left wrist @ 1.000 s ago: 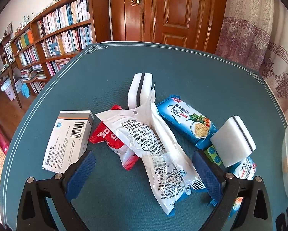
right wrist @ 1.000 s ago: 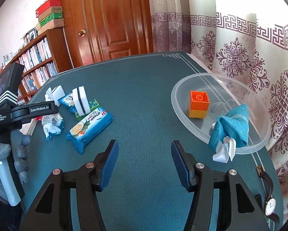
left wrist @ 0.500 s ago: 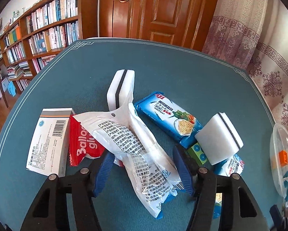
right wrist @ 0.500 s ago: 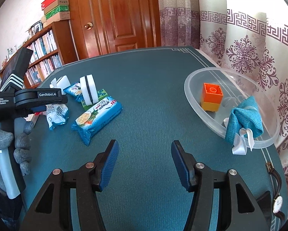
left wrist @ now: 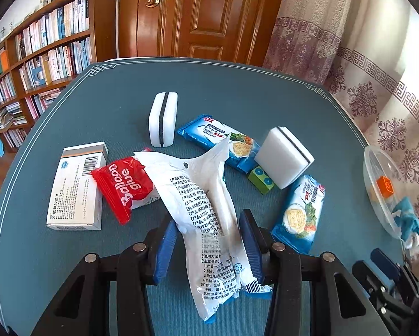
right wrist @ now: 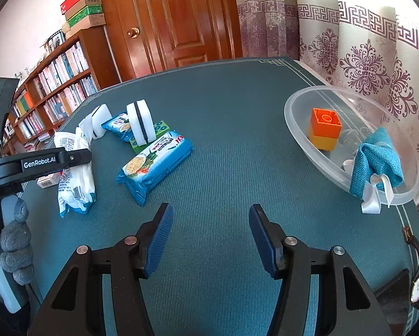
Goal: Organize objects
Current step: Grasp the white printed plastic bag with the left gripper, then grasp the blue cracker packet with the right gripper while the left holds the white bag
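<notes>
The left gripper (left wrist: 208, 245) is closing on a white bag (left wrist: 209, 210) printed with black text; the bag runs lengthwise between the blue pads, both of which press its sides, and it looks lifted at the near end, its far end trailing toward the red "Balloon glue" packet (left wrist: 124, 189). That packet lies partly under the bag and against a white box (left wrist: 76, 190) with a barcode, on the left of the teal table (left wrist: 237, 95). Beyond them a white sponge (left wrist: 163, 119) with a dark stripe stands on edge. To its right lies a blue cracker pack (left wrist: 209, 135), and a second sponge (left wrist: 283, 156) leans over a green brick (left wrist: 261, 179). Just beside it lies another blue cracker pack (left wrist: 300, 214). At the table's right edge sits a clear bowl (right wrist: 296, 123) holding an orange-and-yellow brick (right wrist: 324, 128) and a teal cloth (right wrist: 376, 165) with a white ribbon, which hangs over the rim. The right gripper (right wrist: 208, 238) hovers over bare table, jaws apart with nothing between them, well apart from the bowl and from the packs. In its view a gloved hand (right wrist: 14, 249) grips the left tool at the frame's left edge, and a wristwatch (right wrist: 416, 280) lies near the table's right corner.
</notes>
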